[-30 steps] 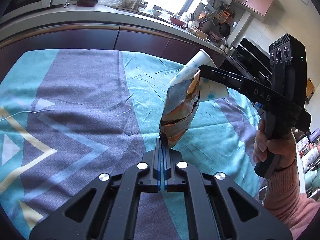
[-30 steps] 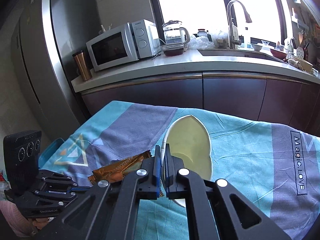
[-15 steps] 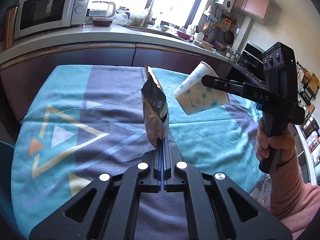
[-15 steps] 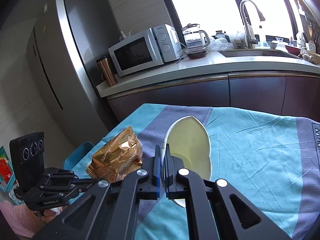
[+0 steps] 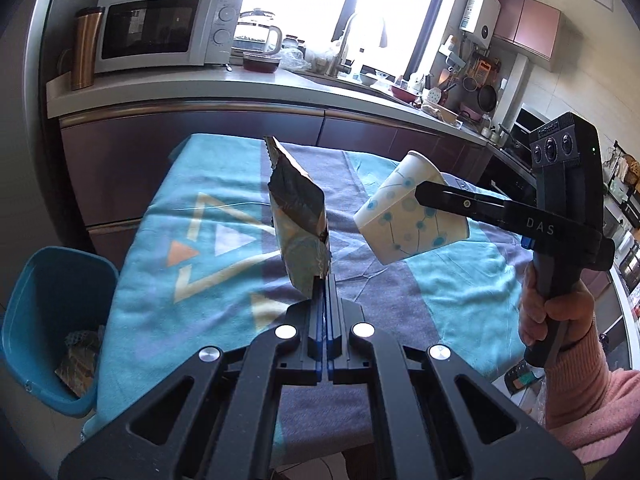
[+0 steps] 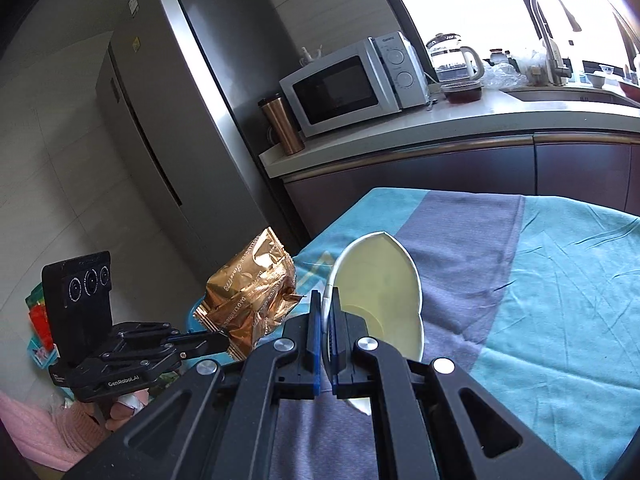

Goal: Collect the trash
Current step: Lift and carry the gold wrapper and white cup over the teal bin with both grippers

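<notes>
My left gripper [image 5: 323,280] is shut on a crumpled gold snack wrapper [image 5: 298,224], held upright above the table's left part. The wrapper also shows in the right wrist view [image 6: 250,304], with the left gripper [image 6: 222,342] beside it. My right gripper [image 6: 326,304] is shut on the rim of a white paper cup with blue dots [image 6: 380,292], held on its side above the table. The cup [image 5: 408,220] and right gripper [image 5: 418,192] show right of the wrapper in the left wrist view. A blue trash bin [image 5: 56,320] stands on the floor left of the table, with some trash inside.
The table carries a teal and purple cloth [image 5: 440,288]. Behind it runs a counter [image 5: 240,88] with a microwave [image 5: 160,30], a copper tumbler [image 5: 84,54], a kettle and a sink. A steel fridge [image 6: 192,120] stands at the left.
Both grippers have swung left with their loads, toward the table's left edge. The blue bin has come into the left wrist view. The wrapper has turned edge-on and upright.
</notes>
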